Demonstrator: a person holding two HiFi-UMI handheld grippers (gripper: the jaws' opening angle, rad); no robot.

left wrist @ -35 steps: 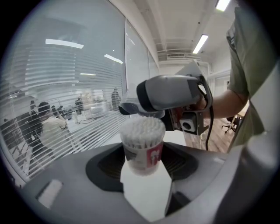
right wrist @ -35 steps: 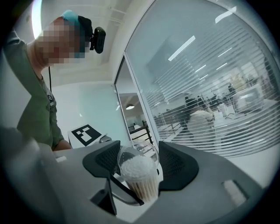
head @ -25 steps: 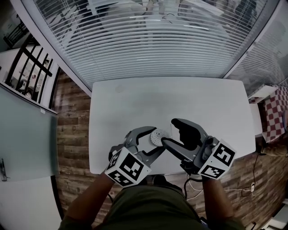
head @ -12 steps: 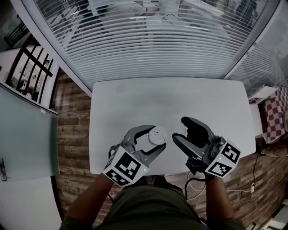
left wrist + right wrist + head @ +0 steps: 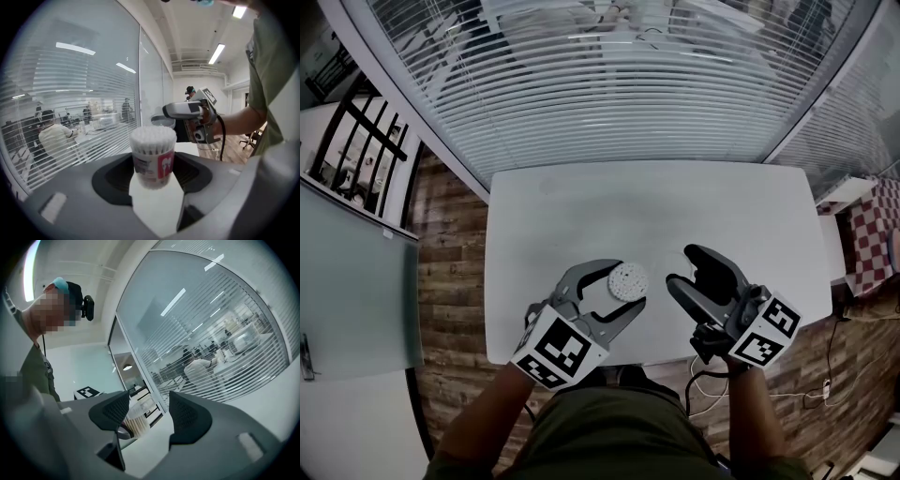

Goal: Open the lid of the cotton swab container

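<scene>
Cotton swab container [image 5: 152, 157] in L hand-held gripper [image 5: 629, 285], half-hidden behind R hand-held gripper [image 5: 149, 401].

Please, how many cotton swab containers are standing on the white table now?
1. The cotton swab container stands near the front edge of the table, between the jaws of the left tongs. No other one shows, and the bare tabletop leaves little room to hide one.

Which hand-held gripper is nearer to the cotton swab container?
Left. The left hand-held gripper has the cotton swab container between its jaws, pads against its sides. The right hand-held gripper hangs apart to the container's right, jaws open and empty.
</scene>
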